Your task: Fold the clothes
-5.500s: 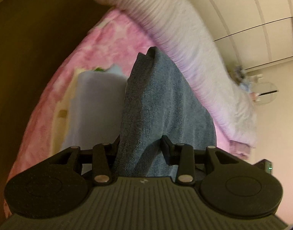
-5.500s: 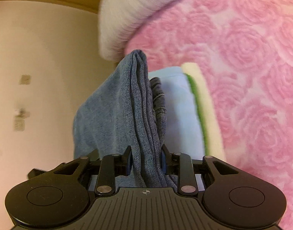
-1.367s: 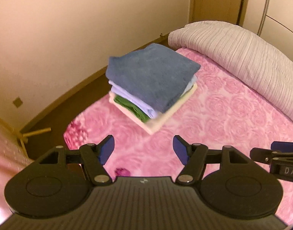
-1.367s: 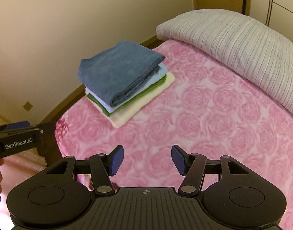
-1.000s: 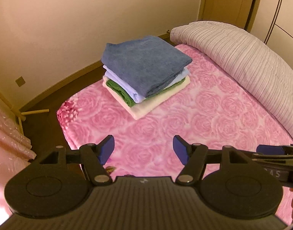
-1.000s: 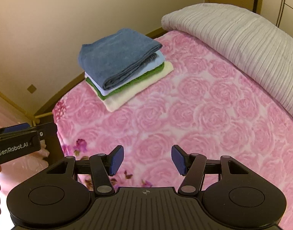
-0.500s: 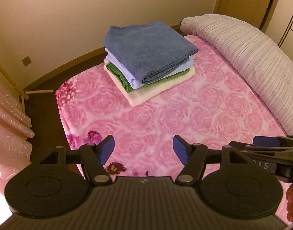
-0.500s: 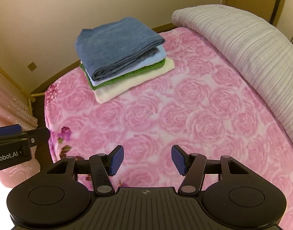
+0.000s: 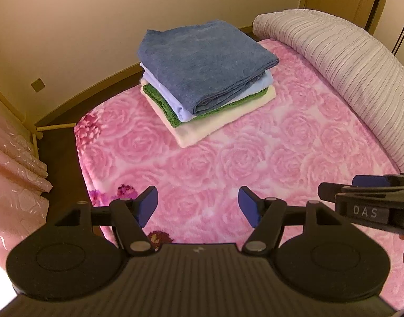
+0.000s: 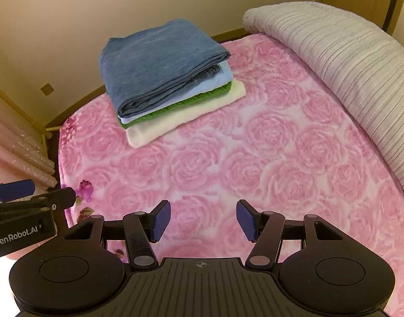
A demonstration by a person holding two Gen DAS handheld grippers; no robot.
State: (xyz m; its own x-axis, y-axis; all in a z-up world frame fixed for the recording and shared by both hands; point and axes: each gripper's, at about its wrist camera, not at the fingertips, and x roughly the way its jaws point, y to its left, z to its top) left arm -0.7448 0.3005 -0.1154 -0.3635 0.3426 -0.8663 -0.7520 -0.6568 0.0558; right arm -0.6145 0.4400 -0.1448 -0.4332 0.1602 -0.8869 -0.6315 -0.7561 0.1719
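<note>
Folded stack (image 9: pixel 204 79) lies far-centre on the bed (image 9: pixel 254 158) — left tool (image 9: pixel 199 207) and right tool (image 10: pixel 203 220) both agape, empty, well apart from it.

the bed (image 9: pixel 228 158) wears a pink rose-print blanket; a stack of folded clothes (image 9: pixel 204 79) lies at 12 o'clock, a ribbed grey bolster (image 9: pixel 347 60) at 2 o'clock.
</note>
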